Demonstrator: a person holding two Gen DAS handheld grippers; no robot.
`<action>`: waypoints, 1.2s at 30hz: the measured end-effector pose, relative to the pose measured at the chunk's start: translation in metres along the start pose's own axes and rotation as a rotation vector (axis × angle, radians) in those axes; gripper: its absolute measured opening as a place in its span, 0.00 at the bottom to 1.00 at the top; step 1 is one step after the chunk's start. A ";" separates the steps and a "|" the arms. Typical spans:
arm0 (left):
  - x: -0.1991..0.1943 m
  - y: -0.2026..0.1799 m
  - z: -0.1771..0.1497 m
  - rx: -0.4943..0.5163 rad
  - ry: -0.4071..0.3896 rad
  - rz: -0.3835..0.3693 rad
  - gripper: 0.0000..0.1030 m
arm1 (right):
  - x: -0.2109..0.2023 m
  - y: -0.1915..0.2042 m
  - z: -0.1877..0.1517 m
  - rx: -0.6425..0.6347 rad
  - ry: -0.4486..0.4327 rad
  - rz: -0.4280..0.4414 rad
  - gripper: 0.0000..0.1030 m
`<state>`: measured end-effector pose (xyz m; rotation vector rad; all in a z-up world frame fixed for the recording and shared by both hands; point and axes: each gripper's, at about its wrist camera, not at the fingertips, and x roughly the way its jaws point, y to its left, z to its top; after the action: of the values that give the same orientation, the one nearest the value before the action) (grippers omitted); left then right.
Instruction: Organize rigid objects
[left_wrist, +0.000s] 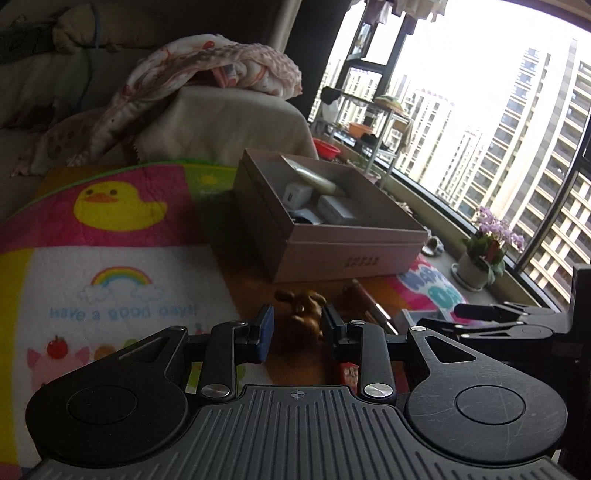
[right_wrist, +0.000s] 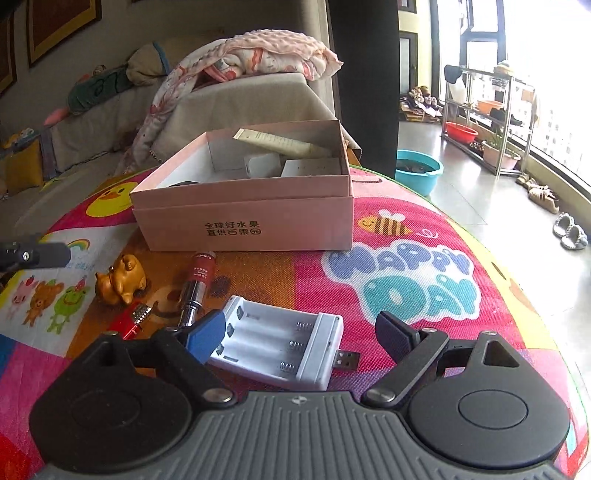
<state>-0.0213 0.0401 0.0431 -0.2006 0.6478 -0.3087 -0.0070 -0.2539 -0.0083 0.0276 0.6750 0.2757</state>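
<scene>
Straddling the brown pig figurine (left_wrist: 304, 319), the left tongs (left_wrist: 297, 326) stand apart, ready to clamp; right tongs (right_wrist: 303, 334) gape over the battery charger (right_wrist: 280, 347), box (right_wrist: 243, 221) at twelve o'clock.

A box (right_wrist: 243, 218) stood at the back of the mat (right_wrist: 406, 266) that covered the tabletop. In the box lay a tube (right_wrist: 280, 143) toward its far side, with small boxes (right_wrist: 312, 168) in front of it. In front of the box, toward the left, stood a pig figurine (right_wrist: 122, 284). Just right of the figurine lay a screwdriver handle (right_wrist: 197, 282), and a lighter (right_wrist: 135, 319) lay nearer than both. A battery charger (right_wrist: 280, 345) lay nearest, right of the lighter. Behind the tabletop stood a sofa (right_wrist: 229, 107) with a blanket (right_wrist: 258, 59) on it.
</scene>
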 end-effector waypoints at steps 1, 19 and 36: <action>-0.003 -0.003 -0.004 0.011 0.006 0.002 0.30 | -0.001 0.003 -0.001 -0.004 -0.001 -0.002 0.87; 0.046 -0.055 -0.026 0.151 0.132 0.017 0.31 | -0.008 0.016 -0.011 -0.091 0.022 -0.052 0.88; 0.123 -0.082 0.013 0.148 0.133 0.031 0.41 | -0.011 0.008 -0.022 -0.050 0.023 -0.013 0.93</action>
<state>0.0618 -0.0775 0.0070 -0.0286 0.7554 -0.3408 -0.0305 -0.2506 -0.0183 -0.0275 0.6910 0.2804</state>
